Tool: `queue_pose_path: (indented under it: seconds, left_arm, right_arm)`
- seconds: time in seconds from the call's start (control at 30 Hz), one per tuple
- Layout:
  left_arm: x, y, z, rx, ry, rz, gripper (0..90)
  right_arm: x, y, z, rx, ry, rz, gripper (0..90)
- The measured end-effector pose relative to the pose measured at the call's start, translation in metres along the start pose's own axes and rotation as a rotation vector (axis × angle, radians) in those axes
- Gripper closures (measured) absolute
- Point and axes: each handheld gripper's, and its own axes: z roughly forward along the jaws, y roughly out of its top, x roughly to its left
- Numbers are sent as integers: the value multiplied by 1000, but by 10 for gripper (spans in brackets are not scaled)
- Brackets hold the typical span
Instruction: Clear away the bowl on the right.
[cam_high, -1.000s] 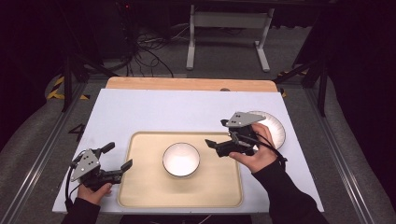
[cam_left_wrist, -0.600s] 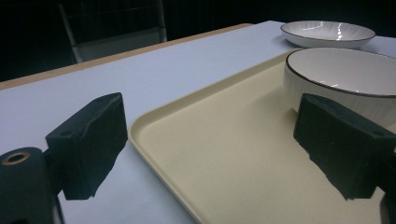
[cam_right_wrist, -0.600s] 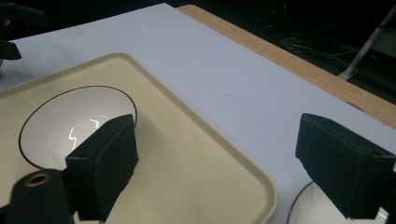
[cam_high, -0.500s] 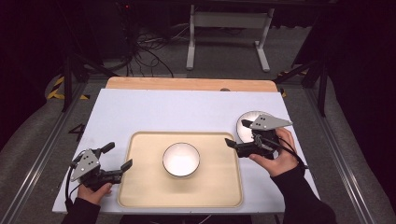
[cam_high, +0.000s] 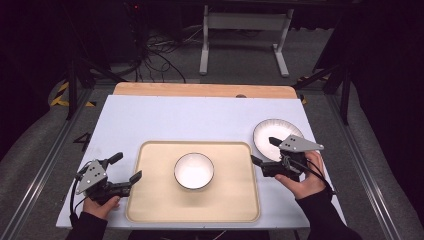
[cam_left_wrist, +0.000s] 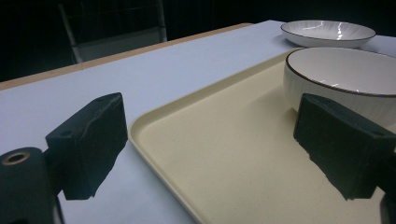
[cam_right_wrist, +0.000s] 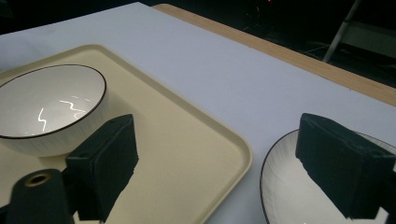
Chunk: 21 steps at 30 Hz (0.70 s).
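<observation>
Light falls from above onto the pale counter (cam_high: 200, 120), leaving the room beyond nearly black and grainy. Bright squiggles of glare sit inside the bowl (cam_right_wrist: 49, 109) and on the plate (cam_left_wrist: 327, 32). In both gripper views the near black jaws look soft and the far background is blurred.

Each gripper carries 2 blocky black jaws, a grey three-cornered plate, seemingly a thin black cable; sleeves are black.
</observation>
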Motion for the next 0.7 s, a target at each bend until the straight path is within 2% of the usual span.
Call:
queue_pose_path:
  seconds: [0.1, 0.23, 0.47, 0.57, 0.7]
  left_arm:
    - [0, 0, 0, 0, 0, 1, 108]
    - [0, 0, 0, 1, 0, 1, 108]
    - [0, 0, 0, 1, 0, 2, 108]
    - [0, 0, 0, 0, -1, 2, 108]
    - [0, 0, 0, -4, -2, 1, 108]
  right_arm:
    - [-1, -6, 0, -10, -3, 9, 130]
    - [-2, -19, 0, -20, -30, 21, 130]
    - [-6, -43, 0, -59, -56, 65, 130]
    - [-8, -54, 0, -75, -97, 92, 130]
    - [-6, -62, 0, -76, -114, 87, 127]
